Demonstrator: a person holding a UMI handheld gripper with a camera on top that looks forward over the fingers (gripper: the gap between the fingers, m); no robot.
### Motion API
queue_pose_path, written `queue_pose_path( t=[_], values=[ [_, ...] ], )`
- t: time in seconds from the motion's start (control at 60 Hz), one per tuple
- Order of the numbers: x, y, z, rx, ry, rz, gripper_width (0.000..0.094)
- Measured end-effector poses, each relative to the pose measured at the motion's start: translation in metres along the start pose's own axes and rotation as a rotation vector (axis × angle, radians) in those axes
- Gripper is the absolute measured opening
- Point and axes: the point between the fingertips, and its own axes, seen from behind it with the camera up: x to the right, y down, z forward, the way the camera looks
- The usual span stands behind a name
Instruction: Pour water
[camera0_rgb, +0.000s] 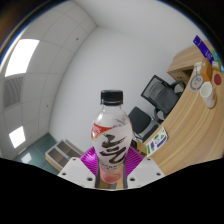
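A clear plastic bottle (111, 135) with a black cap, a white label with black brush-style characters and pinkish liquid at its base stands upright between my fingers. My gripper (111, 160) is shut on the bottle: both magenta pads (90, 158) press on its lower sides. The bottle is held up in the air, and the view behind it is tilted, showing the ceiling and walls of the room. No cup or other vessel is visible near the bottle.
A wooden desk (190, 62) with cups or small containers (205, 88) stands beyond, to the right. A black office chair (157, 92) and a black box-like object (140, 122) sit behind the bottle. Ceiling light panels (25, 58) show to the left.
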Motion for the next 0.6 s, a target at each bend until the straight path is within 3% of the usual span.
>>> queue_pose_path(
  t=[0.267,0.517,0.6],
  values=[
    [0.108,-0.149,0.025,0.075,-0.125,0.678,0.0307],
    [0.228,-0.176,0.042,0.136,-0.129,1.116,0.0305],
    [0.247,-0.172,0.044,0.12,-0.099,1.138,0.0304]
  ],
)
